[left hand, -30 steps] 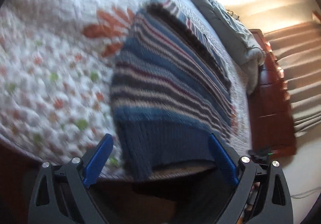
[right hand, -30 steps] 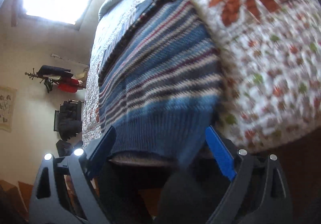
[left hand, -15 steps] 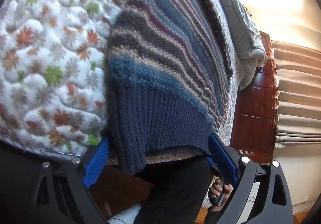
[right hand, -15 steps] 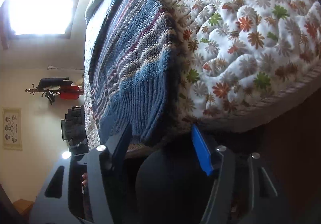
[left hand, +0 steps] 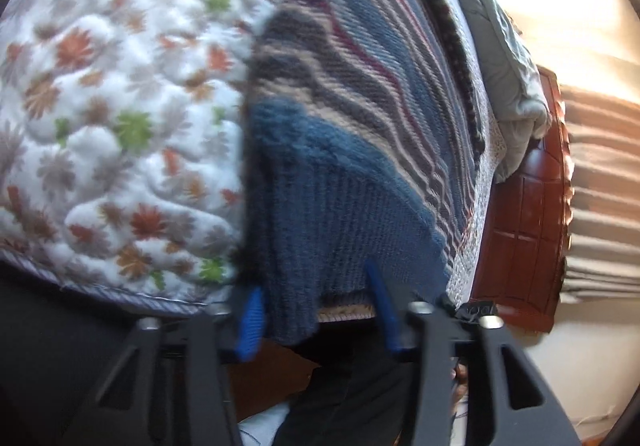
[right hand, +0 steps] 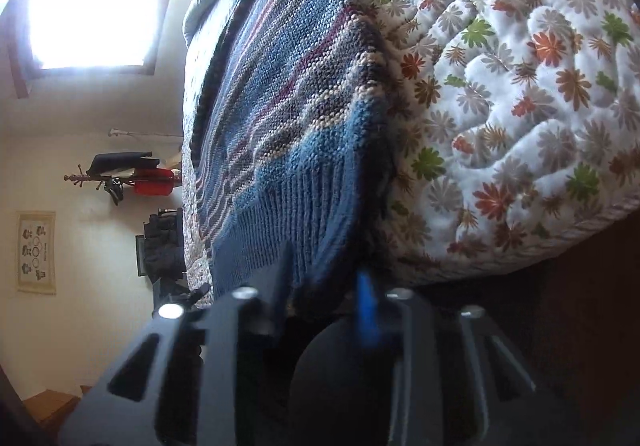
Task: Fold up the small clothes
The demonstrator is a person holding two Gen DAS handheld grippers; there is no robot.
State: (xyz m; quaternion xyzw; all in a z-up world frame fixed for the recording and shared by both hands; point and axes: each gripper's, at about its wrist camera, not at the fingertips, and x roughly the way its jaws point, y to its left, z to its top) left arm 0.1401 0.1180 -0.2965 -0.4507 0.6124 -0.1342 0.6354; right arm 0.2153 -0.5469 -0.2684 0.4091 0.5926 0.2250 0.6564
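A striped blue knit sweater (left hand: 352, 118) lies on the floral quilt (left hand: 120, 106), its ribbed blue hem hanging over the near bed edge. My left gripper (left hand: 316, 298) has its jaws narrowed around the hem's left corner, with a gap still showing. In the right wrist view the same sweater (right hand: 280, 106) shows, and my right gripper (right hand: 324, 286) has its jaws narrowed around the hem's right corner, knit between the fingers. The image is too blurred to show whether the pads press the cloth.
A grey duvet (left hand: 500, 58) is bunched at the far end of the bed, by a red wooden headboard (left hand: 528, 214). A coat rack (right hand: 120, 178) and a wall poster (right hand: 36, 250) stand beyond the bed. The person's dark trousers (left hand: 352, 386) are below the grippers.
Both grippers moved in to the sweater's hem at the bed edge and their jaws closed from wide open to a narrow gap around the hem corners.
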